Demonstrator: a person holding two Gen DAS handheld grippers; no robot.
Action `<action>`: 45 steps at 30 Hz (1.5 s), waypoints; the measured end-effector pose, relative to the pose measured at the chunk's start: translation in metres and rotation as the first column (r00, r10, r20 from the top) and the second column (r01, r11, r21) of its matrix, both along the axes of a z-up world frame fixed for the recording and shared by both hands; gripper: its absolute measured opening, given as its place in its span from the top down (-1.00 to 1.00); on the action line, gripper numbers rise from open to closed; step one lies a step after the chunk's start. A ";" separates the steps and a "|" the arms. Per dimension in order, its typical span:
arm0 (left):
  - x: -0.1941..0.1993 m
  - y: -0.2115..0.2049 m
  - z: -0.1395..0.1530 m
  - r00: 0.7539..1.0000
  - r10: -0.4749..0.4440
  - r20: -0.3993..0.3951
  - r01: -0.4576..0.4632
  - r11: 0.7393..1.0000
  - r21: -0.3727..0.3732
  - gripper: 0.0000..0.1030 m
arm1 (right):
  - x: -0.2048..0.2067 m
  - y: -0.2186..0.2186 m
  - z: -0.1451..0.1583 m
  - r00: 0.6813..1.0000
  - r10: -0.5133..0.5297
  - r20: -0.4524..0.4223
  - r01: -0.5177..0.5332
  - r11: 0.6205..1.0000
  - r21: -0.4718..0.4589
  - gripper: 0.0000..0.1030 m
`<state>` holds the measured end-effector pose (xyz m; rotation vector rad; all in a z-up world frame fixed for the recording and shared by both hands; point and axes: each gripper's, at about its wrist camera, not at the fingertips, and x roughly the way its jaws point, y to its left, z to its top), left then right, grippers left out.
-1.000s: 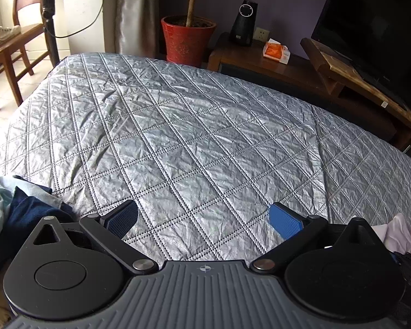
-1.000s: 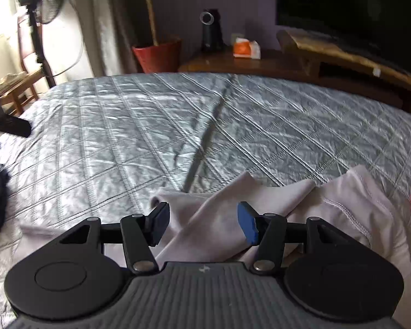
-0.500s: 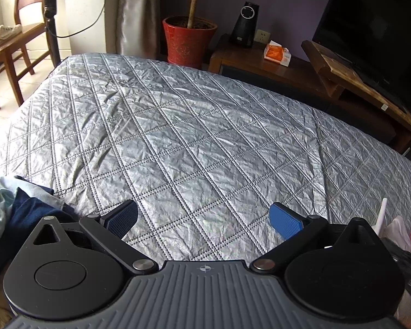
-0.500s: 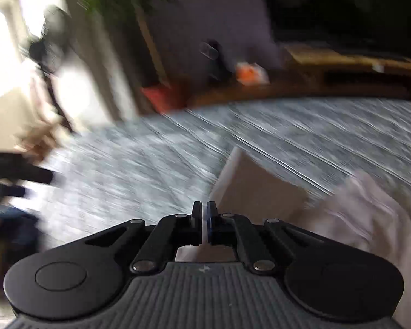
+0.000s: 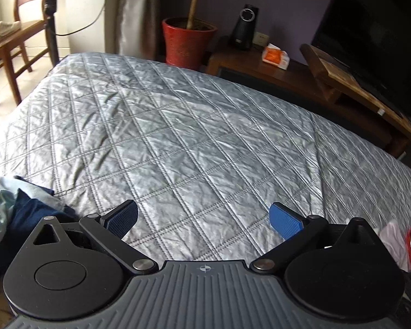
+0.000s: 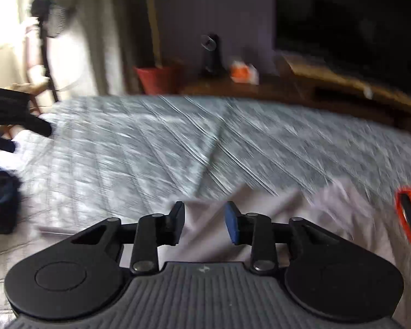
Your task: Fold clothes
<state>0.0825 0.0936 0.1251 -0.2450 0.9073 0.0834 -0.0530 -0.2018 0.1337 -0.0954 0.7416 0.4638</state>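
Note:
A pale lilac garment (image 6: 274, 219) lies crumpled on the grey quilted bed (image 6: 150, 148), right in front of my right gripper (image 6: 205, 222). The right gripper is open, its fingers apart just above the cloth; the view is motion-blurred. A corner of the same garment shows at the right edge of the left wrist view (image 5: 391, 233). My left gripper (image 5: 202, 219) is open wide and empty over the bare quilt (image 5: 178, 137). A pile of dark blue and light blue clothes (image 5: 16, 213) lies at its left; it also shows in the right wrist view (image 6: 0, 192).
An orange-and-black object (image 6: 409, 219) lies at the right by the garment. Beyond the bed stand a red plant pot (image 5: 187, 42), a wooden TV bench (image 5: 342, 82) with a dark screen, a black speaker (image 5: 245, 27) and a tissue pack (image 5: 275, 56). A wooden chair (image 5: 5, 44) is far left.
The right gripper closed on the lilac garment and lifted it half a second ago; now it has opened, and the cloth lies on the bed. The left gripper barely moved.

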 end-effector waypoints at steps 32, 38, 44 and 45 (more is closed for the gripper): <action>-0.001 -0.016 -0.002 0.996 -0.093 0.006 0.093 0.995 0.023 -1.00 | 0.041 -0.002 -0.011 0.991 0.137 -0.006 -0.132 0.965 0.225 0.95; -0.002 0.000 0.004 0.999 -0.028 0.033 0.028 1.000 0.007 -1.00 | -0.009 0.035 -0.001 0.945 0.328 0.010 -0.318 0.905 0.283 0.95; -0.002 0.006 0.006 0.999 -0.014 0.036 0.014 1.000 0.001 -1.00 | -0.022 0.072 -0.027 0.843 0.533 -0.071 -0.504 0.829 0.242 0.93; -0.002 0.005 0.006 0.999 -0.016 0.034 0.016 1.000 0.004 -1.00 | -0.018 0.076 -0.034 0.831 0.550 -0.086 -0.523 0.824 0.219 0.92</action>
